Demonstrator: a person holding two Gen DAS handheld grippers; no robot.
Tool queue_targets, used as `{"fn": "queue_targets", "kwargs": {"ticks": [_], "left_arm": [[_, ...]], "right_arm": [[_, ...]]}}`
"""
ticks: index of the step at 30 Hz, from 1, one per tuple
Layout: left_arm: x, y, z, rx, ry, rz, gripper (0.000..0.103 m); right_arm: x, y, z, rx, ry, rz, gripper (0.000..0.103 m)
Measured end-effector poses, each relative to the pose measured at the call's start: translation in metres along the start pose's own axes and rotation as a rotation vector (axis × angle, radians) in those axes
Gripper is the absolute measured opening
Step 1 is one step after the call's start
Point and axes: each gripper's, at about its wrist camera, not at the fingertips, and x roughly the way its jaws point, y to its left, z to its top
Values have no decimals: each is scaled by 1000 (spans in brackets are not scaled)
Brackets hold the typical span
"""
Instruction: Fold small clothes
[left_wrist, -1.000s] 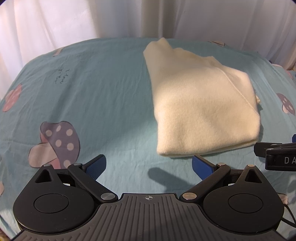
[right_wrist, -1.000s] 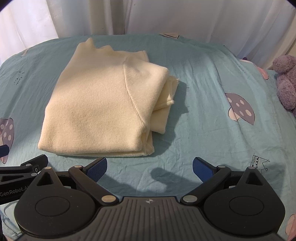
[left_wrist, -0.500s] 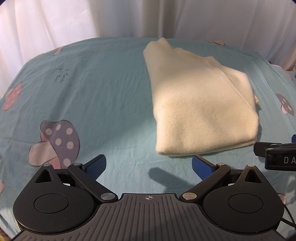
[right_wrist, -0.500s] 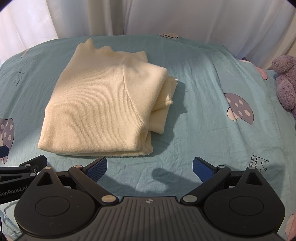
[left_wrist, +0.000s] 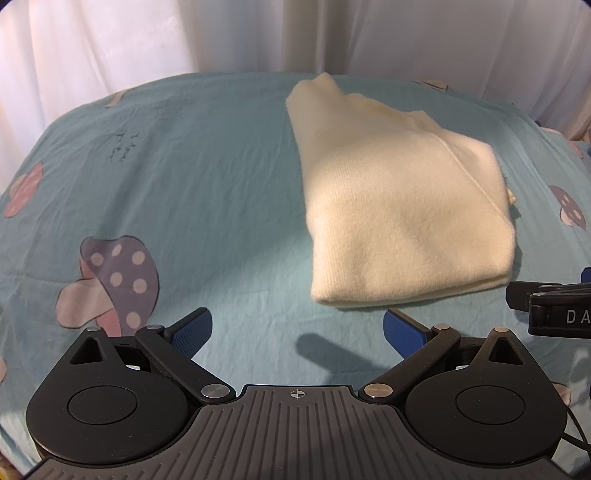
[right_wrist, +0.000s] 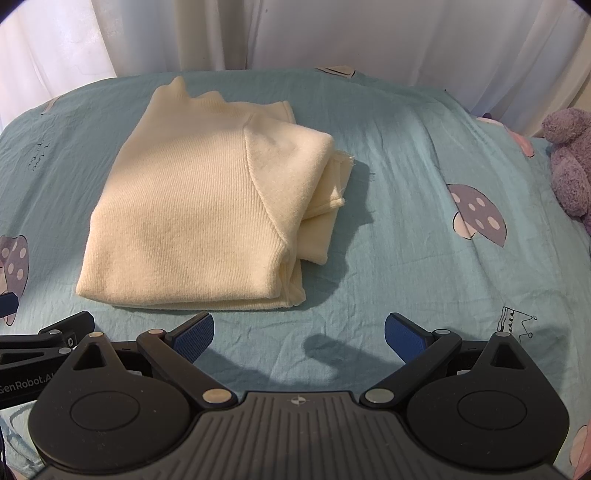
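A cream knit sweater lies folded into a thick rectangle on the teal bedsheet. It also shows in the right wrist view, with layered edges at its right side. My left gripper is open and empty, just short of the sweater's near edge. My right gripper is open and empty, just short of the sweater's near right corner. The two grippers sit side by side; each shows at the edge of the other's view.
The sheet carries mushroom prints and covers a bed. White curtains hang behind it. A purple plush toy sits at the right edge of the bed.
Both views have drifted very slightly; the sweater and both open grippers stay essentially as they were.
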Motion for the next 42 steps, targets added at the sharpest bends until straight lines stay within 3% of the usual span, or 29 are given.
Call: {"fn": "queue_targets", "kwargs": {"ticks": [42], "left_arm": [[-1,5,-4,1,7,-7,102]], "right_arm": [[1,0,-4,15,1,7,99]]}}
